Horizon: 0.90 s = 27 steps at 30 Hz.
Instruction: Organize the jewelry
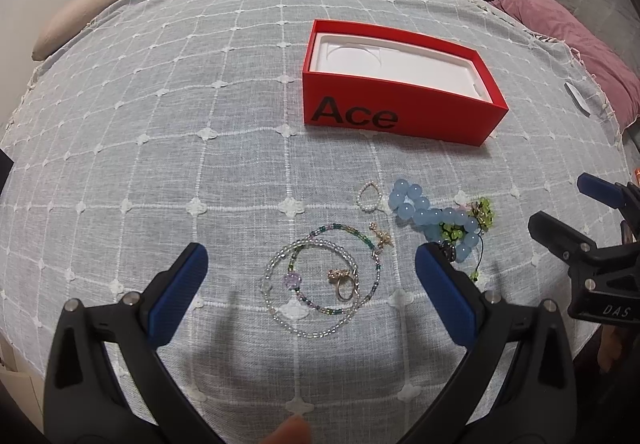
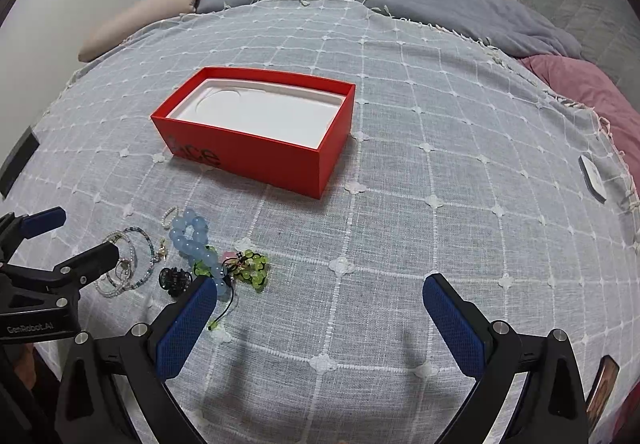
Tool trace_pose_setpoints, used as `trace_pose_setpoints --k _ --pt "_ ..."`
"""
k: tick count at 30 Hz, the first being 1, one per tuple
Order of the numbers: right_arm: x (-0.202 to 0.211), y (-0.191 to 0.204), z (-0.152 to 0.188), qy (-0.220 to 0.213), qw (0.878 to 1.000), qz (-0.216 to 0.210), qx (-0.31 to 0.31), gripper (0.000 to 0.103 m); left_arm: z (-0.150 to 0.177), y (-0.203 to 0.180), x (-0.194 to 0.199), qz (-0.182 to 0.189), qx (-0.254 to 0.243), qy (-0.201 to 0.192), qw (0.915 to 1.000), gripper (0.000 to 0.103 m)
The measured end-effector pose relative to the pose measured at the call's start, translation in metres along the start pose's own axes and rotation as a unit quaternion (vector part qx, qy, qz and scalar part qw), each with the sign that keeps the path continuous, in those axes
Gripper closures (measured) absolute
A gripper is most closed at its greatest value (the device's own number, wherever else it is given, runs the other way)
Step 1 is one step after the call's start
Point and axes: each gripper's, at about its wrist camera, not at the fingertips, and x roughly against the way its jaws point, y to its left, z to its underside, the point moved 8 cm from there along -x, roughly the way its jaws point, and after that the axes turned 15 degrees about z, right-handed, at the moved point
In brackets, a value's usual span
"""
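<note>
Nothing had been placed in the red box, all the jewelry lay before it, and both hand-held grippers were held released.

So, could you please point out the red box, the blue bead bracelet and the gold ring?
red box (image 1: pixel 400 116): left wrist view, on its front wall.
blue bead bracelet (image 1: pixel 420 213): left wrist view, on a bead mid-strand.
gold ring (image 1: pixel 344 290): left wrist view, on its band.

Left tongs gape above beaded necklace; blue bracelet nearby, red box beyond
</note>
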Motion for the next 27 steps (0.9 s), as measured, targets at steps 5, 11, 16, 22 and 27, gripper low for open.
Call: trace_pose_setpoints --k 5,11,16,22,27 --pt "-0.0002 0.0003 -0.0002 0.000 1.000 0.000 0.000 0.000 0.0000 -0.0010 0.0001 0.001 -0.001 0.000 1.0000 0.000" --pt "-0.0003 0.0002 0.0001 0.000 1.000 0.000 0.000 0.000 0.0000 -0.0012 -0.0001 0.001 -0.001 0.000 1.0000 0.000" --pt "-0.0009 -0.0001 0.0002 0.001 1.000 0.000 -0.001 0.000 0.0004 -0.0014 -0.0003 0.000 -0.001 0.000 1.0000 0.000" --pt "-0.0014 -0.0007 0.0014 0.000 1.000 -0.001 0.000 0.000 0.0007 -0.0012 -0.0005 0.000 0.000 0.000 1.0000 0.000" --pt "-0.0010 -0.0012 0.0021 -0.002 1.000 -0.001 0.000 0.000 0.0007 -0.0016 -0.0001 0.001 -0.001 0.000 1.0000 0.000"
